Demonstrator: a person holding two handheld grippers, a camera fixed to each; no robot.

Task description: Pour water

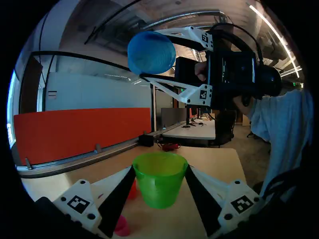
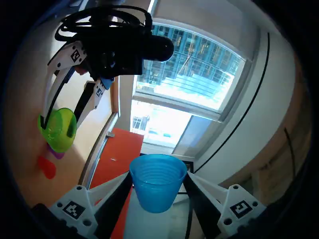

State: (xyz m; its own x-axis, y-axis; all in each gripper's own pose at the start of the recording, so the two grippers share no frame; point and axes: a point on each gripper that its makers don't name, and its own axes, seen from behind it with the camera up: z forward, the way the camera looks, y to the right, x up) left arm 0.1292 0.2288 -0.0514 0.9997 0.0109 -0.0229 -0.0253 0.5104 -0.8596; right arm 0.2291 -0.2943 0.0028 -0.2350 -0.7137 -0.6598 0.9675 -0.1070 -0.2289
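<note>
Blue cup (image 1: 151, 52) in right tool (image 2: 158, 178) — seemingly tipped, green cup (image 1: 160, 180) upright below

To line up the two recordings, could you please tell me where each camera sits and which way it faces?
Left gripper view: rides on the left claw, which clamps the green cup. It looks roughly level across the table toward an orange partition. The person's hand and sleeve show at right.
Right gripper view: rides on the right claw, which clamps the blue cup. It is rolled sideways and faces a window.
Shared: each view sees the other claw with its cup, and both see the table.
</note>
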